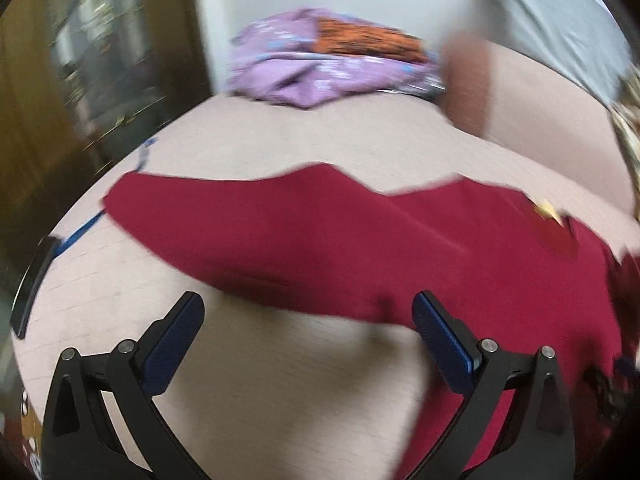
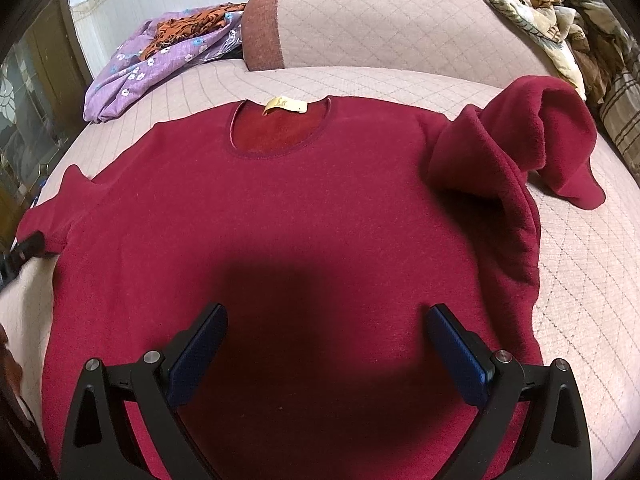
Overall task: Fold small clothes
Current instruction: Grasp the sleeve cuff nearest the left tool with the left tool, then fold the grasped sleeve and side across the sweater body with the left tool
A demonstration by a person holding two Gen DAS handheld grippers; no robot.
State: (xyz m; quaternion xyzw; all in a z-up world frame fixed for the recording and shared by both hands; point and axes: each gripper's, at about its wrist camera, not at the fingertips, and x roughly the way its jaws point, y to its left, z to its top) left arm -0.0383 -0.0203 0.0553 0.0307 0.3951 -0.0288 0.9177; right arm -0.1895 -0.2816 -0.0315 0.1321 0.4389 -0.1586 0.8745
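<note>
The red sweater (image 2: 280, 208) lies spread flat on the quilted bed (image 2: 580, 280), collar toward the far edge. The right hand-held gripper (image 2: 326, 344) hovers released over its body; the left hand-held gripper (image 1: 308, 336), also released, hovers beside its sleeve.

One red sweater (image 2: 280, 208) spread out, with one yellow label (image 2: 285, 105) at its collar and two sleeves showing. One purple flowered garment (image 2: 132, 80) in the corner, one orange patterned cloth (image 2: 188, 26) on top of it. One heap of beige patterned fabric (image 2: 536, 20) at the far right. Two grippers, one per view: left gripper (image 1: 308, 316), right gripper (image 2: 326, 328).
</note>
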